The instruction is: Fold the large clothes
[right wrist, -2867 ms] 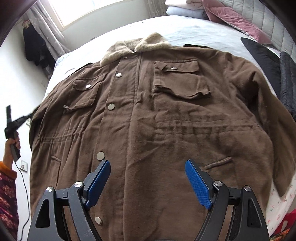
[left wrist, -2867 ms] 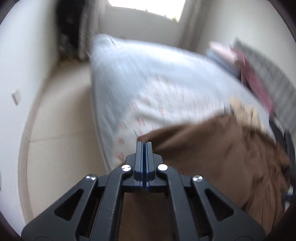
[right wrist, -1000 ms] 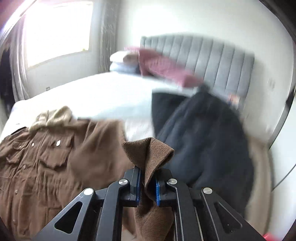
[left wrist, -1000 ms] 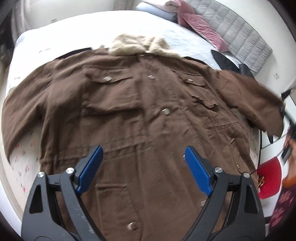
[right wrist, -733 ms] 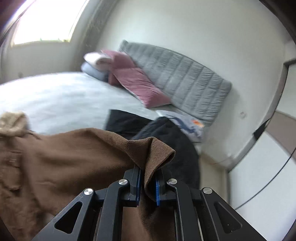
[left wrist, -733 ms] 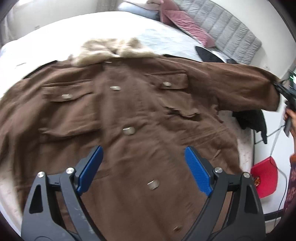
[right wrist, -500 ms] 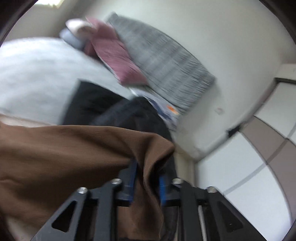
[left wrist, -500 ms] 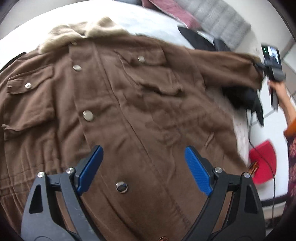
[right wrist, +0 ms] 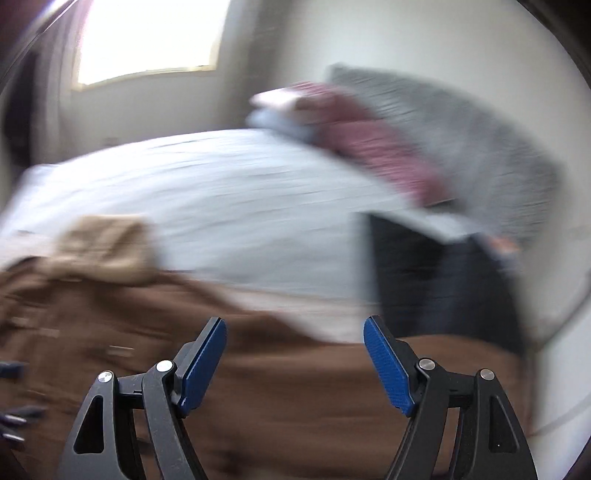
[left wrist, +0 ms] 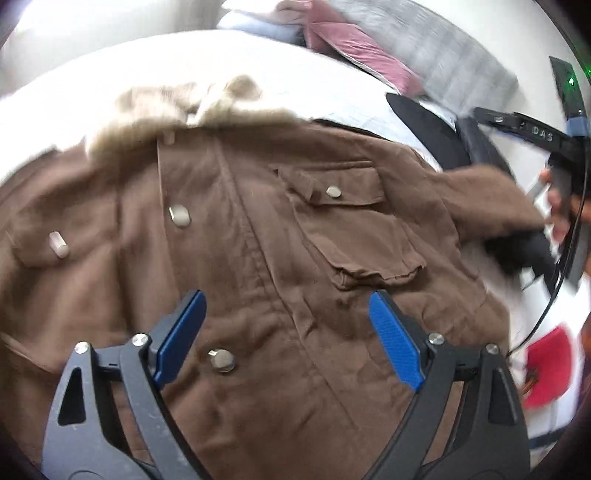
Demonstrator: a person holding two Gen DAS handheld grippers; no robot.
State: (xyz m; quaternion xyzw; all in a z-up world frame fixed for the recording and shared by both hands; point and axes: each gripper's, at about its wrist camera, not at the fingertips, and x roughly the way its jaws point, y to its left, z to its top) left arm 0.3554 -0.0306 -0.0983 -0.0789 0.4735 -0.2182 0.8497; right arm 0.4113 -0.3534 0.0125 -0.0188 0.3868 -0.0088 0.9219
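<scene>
A large brown coat with a beige fleece collar and metal snaps lies front-up, spread on the white bed. My left gripper is open and empty, hovering over the coat's front. The coat's right sleeve lies stretched toward the bed's right edge. My right gripper is open and empty above that sleeve; its view is blurred. The right gripper also shows at the right edge of the left wrist view.
Pink and white pillows and a grey padded headboard are at the far end. Dark clothes lie on the bed's right side. A red object sits on the floor at the right.
My right gripper opened and let go of the coat sleeve, which now lies on the bed. My left gripper moved closer over the coat, staying open.
</scene>
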